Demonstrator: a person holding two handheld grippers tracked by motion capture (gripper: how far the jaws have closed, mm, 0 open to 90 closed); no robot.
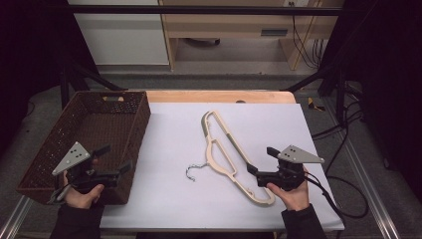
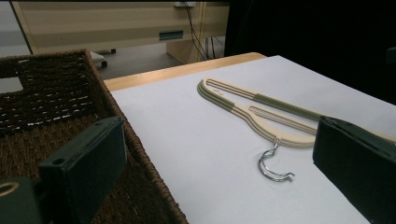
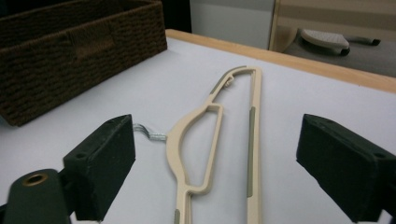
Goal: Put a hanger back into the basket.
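Cream plastic hanger (image 1: 228, 158) w/ grey-green grip strips & metal hook (image 1: 193, 172) lies flat on white desk, centre-right, running diagonally far to near, hook pointing left.

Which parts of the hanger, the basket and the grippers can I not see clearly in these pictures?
- Hanger: near end cut off by the bottom edge of the right gripper view; in the left gripper view one shoulder sits behind a jaw.
- Basket: its near inside corner is covered by the left gripper in the high view.
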